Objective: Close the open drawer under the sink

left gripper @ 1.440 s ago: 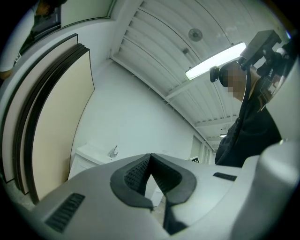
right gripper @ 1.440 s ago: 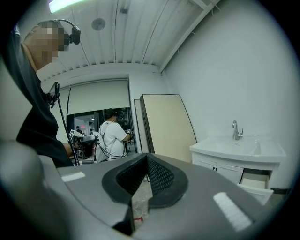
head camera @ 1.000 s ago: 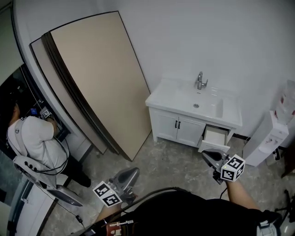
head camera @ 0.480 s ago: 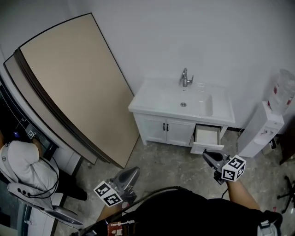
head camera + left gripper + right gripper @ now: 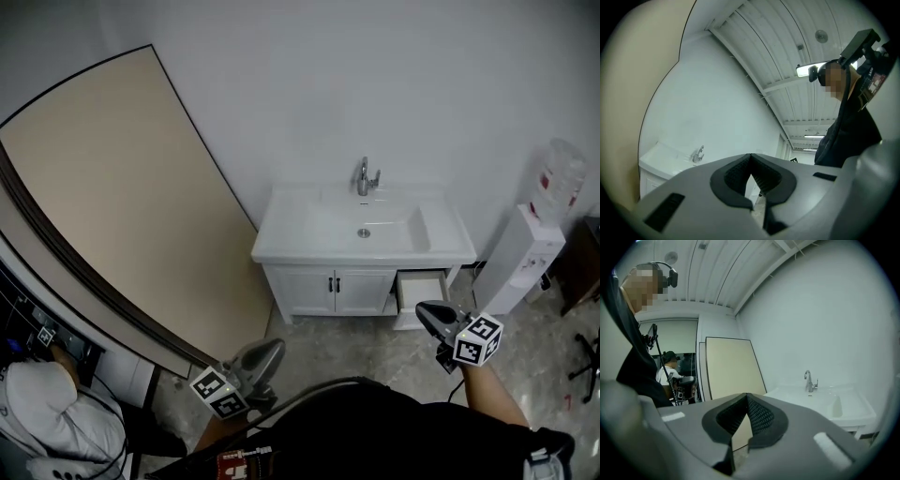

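The white sink cabinet (image 5: 333, 286) stands against the far wall, with a chrome faucet (image 5: 364, 176) above its basin. Its drawer (image 5: 422, 289) on the right side is pulled out. My right gripper (image 5: 425, 314) hovers just in front of and below that drawer, apart from it, shut and empty. My left gripper (image 5: 269, 353) is lower left, over the floor, shut and empty too. In the left gripper view the jaws (image 5: 750, 157) meet, with the sink (image 5: 658, 157) far off left. In the right gripper view the jaws (image 5: 747, 396) are together; the sink (image 5: 825, 399) lies right.
A large beige panel (image 5: 112, 206) leans on the wall left of the cabinet. A white water dispenser (image 5: 523, 255) stands right of it, beside a dark cabinet (image 5: 581, 258). A seated person (image 5: 37, 417) is at the lower left. Grey tiled floor (image 5: 361, 352) lies before the cabinet.
The head view has swung left to right, so the sink cabinet now sits at the centre and faces me squarely. Both grippers travelled along with it and stayed shut.
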### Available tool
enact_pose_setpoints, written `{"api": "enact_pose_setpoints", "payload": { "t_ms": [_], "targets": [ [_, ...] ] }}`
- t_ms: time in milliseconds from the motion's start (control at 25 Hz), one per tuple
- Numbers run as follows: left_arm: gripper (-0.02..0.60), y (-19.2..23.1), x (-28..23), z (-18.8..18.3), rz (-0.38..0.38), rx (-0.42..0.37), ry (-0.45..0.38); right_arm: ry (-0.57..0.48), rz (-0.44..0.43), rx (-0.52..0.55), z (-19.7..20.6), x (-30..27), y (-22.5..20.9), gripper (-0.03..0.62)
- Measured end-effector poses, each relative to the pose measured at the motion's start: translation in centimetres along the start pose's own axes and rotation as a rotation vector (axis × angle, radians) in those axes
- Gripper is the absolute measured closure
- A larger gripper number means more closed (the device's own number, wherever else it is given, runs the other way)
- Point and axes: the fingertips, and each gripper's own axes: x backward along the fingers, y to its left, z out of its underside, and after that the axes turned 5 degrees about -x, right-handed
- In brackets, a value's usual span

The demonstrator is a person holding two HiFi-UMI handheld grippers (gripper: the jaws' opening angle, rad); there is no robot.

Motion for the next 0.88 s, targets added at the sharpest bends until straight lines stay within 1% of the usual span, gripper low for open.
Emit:
{"api": "enact_pose_setpoints", "payload": {
  "t_ms": [120, 240, 440, 560, 680, 880],
  "targets": [
    [0.581, 3.7, 1.1, -1.3, 0.019, 0.001, 0.004, -0.007, 0.021, -0.001, -0.3, -3.3, 0.8, 0.597],
    [0.581, 7.0, 2.1, -1.7, 0.027, 0.011, 0.012, -0.003, 0.035, -0.006, 0.1, -6.3, 1.2, 0.597],
    [0.581, 11.6, 2.2, -1.9, 0.02, 0.043, 0.016, 0.029, 0.038, -0.028, 0.4, -10.4, 0.3, 0.597],
    [0.581, 13.6, 1.8, -1.2, 0.007, 0.049, 0.015, 0.035, 0.035, -0.026, 0.5, -12.2, -1.3, 0.597],
    [0.581, 15.3, 0.5, -0.4, -0.019, 0.054, 0.015, 0.032, 0.01, -0.024, 0.2, -13.9, -3.7, 0.597],
    [0.581, 18.6, -5.2, -0.8, -0.069, 0.045, -0.006, 0.051, -0.047, -0.001, -1.4, -17.6, -10.1, 0.597]
  ]
}}
